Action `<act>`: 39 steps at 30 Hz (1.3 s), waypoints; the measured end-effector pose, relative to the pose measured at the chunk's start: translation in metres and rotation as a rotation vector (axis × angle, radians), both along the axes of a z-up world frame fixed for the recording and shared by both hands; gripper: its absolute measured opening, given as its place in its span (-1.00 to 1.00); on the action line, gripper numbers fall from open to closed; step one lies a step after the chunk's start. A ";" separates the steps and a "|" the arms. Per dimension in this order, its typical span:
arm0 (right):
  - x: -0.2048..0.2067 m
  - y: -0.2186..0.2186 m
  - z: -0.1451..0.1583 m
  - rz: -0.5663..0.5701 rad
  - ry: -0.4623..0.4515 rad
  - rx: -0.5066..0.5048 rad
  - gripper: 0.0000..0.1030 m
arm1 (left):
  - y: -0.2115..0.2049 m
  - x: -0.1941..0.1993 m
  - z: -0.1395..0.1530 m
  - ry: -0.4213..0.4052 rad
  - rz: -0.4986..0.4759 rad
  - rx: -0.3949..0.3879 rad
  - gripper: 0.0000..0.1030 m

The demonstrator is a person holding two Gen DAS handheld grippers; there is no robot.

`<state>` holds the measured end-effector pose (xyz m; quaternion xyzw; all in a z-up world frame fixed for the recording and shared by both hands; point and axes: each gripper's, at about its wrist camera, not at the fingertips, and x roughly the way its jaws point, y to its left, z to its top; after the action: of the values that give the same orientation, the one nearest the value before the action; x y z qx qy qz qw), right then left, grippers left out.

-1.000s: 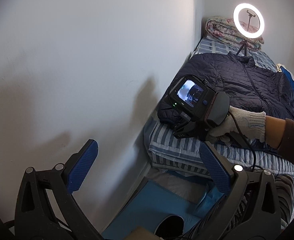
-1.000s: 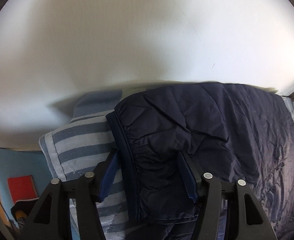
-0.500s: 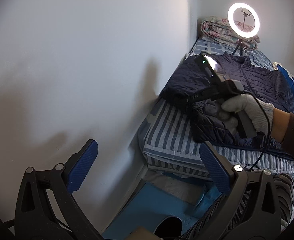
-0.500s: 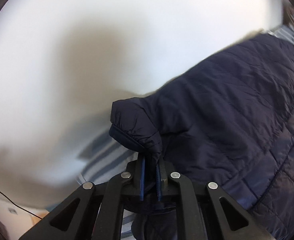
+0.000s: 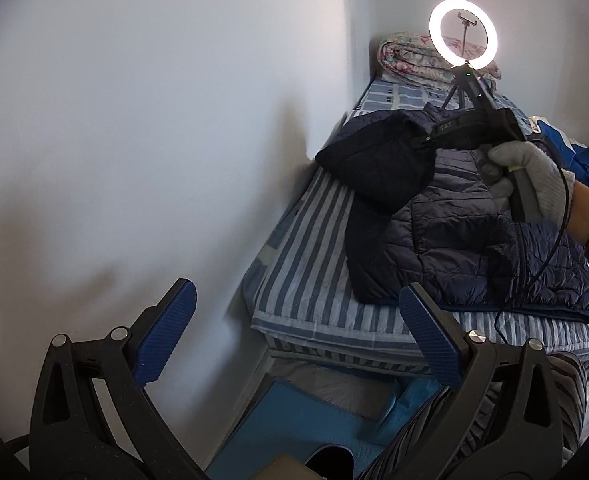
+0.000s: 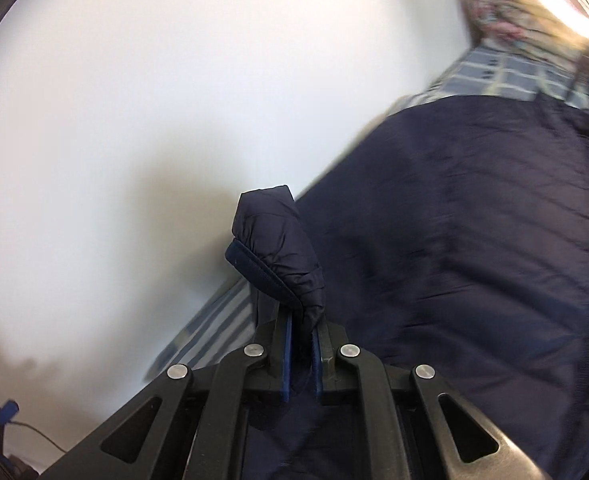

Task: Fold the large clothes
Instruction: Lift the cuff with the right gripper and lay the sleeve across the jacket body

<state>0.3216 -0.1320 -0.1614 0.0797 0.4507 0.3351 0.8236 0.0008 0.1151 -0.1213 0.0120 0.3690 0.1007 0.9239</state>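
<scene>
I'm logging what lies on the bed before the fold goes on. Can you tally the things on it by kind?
Navy quilted jacket: 1
Rolled floral blanket: 1
Ring light on tripod: 1
Blue cloth at the far edge: 1
Total: 4
</scene>
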 end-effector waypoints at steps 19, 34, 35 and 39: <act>0.068 -0.210 -0.034 -0.435 -0.075 -0.177 -0.90 | -0.058 0.056 -0.021 0.049 -0.067 0.013 1.00; 0.136 -0.265 -0.071 -0.555 -0.039 -0.288 -0.90 | -0.066 0.079 -0.047 0.132 -0.060 0.030 1.00; 0.138 -0.267 -0.075 -0.560 -0.025 -0.283 -0.90 | -0.066 0.080 -0.048 0.135 -0.062 0.031 1.00; 0.142 -0.272 -0.086 -0.582 0.008 -0.289 -0.87 | -0.068 0.082 -0.050 0.138 -0.066 0.033 1.00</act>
<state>0.4640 -0.4042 -0.2474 0.0888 0.4550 0.0178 0.8859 0.0831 0.0473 -0.1710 0.0463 0.4296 0.0751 0.8987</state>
